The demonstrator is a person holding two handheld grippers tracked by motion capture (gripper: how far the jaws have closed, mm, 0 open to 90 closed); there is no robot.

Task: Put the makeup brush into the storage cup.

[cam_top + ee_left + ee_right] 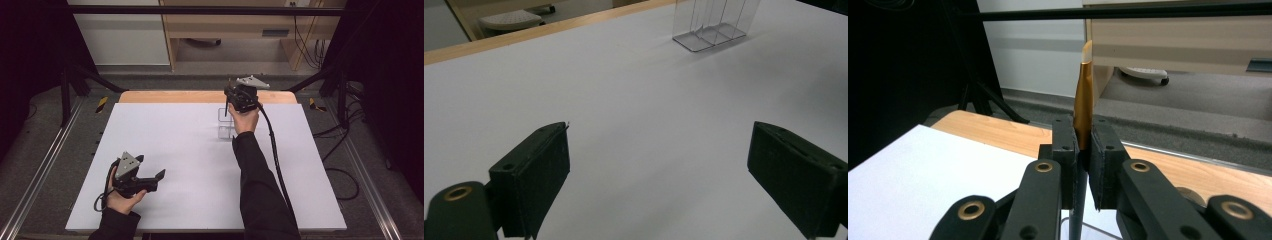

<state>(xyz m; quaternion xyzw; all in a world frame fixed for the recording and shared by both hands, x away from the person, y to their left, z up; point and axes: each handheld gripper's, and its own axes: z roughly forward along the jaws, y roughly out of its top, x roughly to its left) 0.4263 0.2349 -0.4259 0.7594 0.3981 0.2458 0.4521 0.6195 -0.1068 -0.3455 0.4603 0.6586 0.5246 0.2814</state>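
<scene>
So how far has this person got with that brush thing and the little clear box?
Done: the right gripper has picked up the brush and grips it upright. In hand: it hovers above the clear divided holder. Left: lowering the brush into a compartment; the holder looks empty. The left gripper waits open over the white table.

R gripper (1081, 165) jaws tight on upright gold brush (1083, 102), over table edge (998, 132).

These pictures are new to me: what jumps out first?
The right gripper at the table's far side, shut on a slim brush with a gold ferrule and pale tip pointing up. Just below it stands a clear plastic holder on the white table. Near the front left, the left gripper hangs open.
</scene>
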